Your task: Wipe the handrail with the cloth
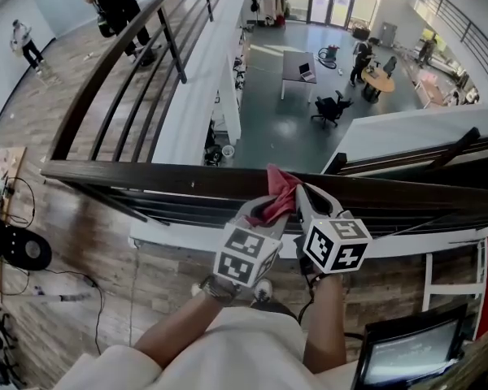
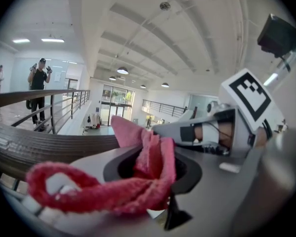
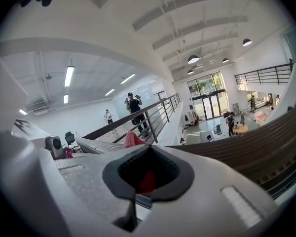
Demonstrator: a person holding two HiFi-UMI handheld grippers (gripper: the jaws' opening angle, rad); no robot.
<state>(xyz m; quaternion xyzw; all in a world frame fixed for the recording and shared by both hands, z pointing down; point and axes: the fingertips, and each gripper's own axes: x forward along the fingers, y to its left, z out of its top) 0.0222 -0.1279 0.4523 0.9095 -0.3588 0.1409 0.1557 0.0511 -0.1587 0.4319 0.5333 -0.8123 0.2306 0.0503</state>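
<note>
Cloth [image 1: 278, 192], pink-red and bunched, lies on top of the dark wooden handrail [image 1: 130, 171], at the spot where both grippers meet it. The left gripper [image 1: 263, 211] reaches the handrail from its near side, jaws pressed together on a thick fold of the cloth. In the left gripper view the fabric fills the hollow between the jaws. It spills toward the camera as a rolled hem and pokes up past the jaw tips, in front of the handrail. The right gripper [image 1: 306, 200] sits just beside the left one on the same near side of the handrail, almost touching it. Its jaws are closed as well, with a sliver of red cloth caught in the opening between them and a small peak of it showing above the tips. Thinner dark bars run below the handrail. Beyond the handrail the floor drops to a lower level with a desk [image 1: 299, 65]. Where the railing turns away at the handrail's far left end, a person in black [image 1: 118, 5] stands beside it.
</note>
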